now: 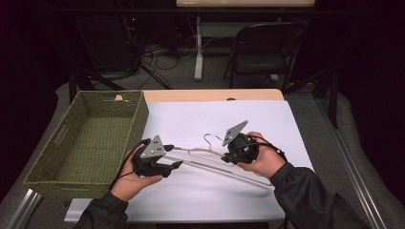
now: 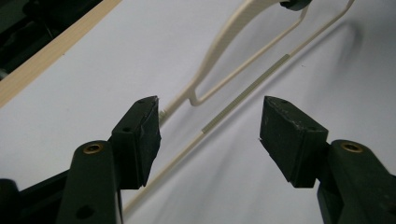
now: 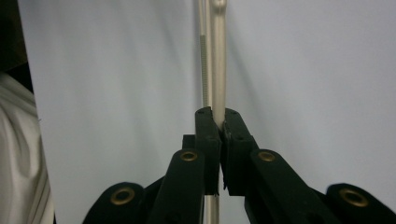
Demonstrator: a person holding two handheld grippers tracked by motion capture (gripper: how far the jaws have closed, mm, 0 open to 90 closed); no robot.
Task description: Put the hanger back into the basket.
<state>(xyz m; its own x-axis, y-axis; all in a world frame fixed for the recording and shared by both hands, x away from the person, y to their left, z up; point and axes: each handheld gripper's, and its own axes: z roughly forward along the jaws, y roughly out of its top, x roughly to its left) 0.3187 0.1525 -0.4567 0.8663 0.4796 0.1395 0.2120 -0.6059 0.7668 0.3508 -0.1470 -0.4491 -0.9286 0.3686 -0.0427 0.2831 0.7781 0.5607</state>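
A cream clothes hanger (image 1: 210, 167) lies slanted over the white sheet (image 1: 215, 114), its wire hook pointing to the far side. My right gripper (image 1: 228, 159) is shut on the hanger near its middle; in the right gripper view the pads pinch the hanger's arm (image 3: 218, 56) at my right gripper (image 3: 217, 123). My left gripper (image 1: 175, 165) stands open at the hanger's left end. In the left gripper view the hanger (image 2: 224, 37) has its thin lower bar running between the wide-apart jaws of my left gripper (image 2: 210, 135), and neither pad touches it.
A green woven basket (image 1: 138, 119), with nothing inside, sits on the left part of the table. The wooden table edge (image 1: 215, 94) runs along the back. Beyond it are a folding chair (image 1: 267, 43) and cables on the floor.
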